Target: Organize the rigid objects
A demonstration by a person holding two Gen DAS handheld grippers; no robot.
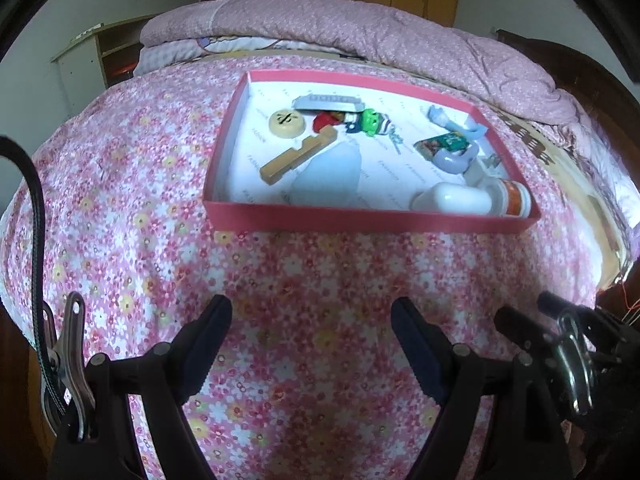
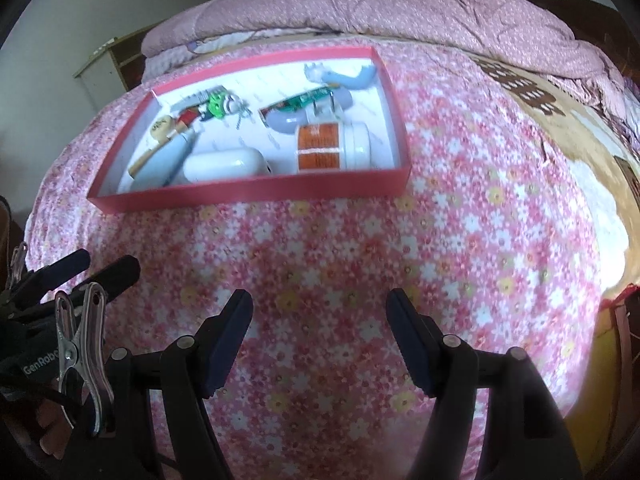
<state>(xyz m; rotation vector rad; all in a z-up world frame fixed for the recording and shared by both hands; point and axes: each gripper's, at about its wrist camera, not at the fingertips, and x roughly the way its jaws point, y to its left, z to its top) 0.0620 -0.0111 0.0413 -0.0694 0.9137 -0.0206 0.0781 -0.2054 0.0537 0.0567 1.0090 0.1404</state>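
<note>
A shallow red box (image 1: 360,220) (image 2: 248,194) lies on the flowered bedspread and holds several small objects: a wooden piece (image 1: 294,156), a round cream disc (image 1: 286,123), a green toy figure (image 1: 370,120), a white case (image 1: 452,199) (image 2: 226,164), an orange-labelled white jar (image 1: 514,199) (image 2: 320,148) on its side, and a pale blue holder (image 1: 456,160). My left gripper (image 1: 312,308) is open and empty, well short of the box. My right gripper (image 2: 320,300) is open and empty, also short of the box. Each gripper shows at the edge of the other's view.
A folded pink quilt (image 1: 360,28) lies behind the box. A bedside cabinet (image 1: 92,60) stands at the far left. The bed's right edge (image 2: 600,184) drops off beside a dark wooden frame.
</note>
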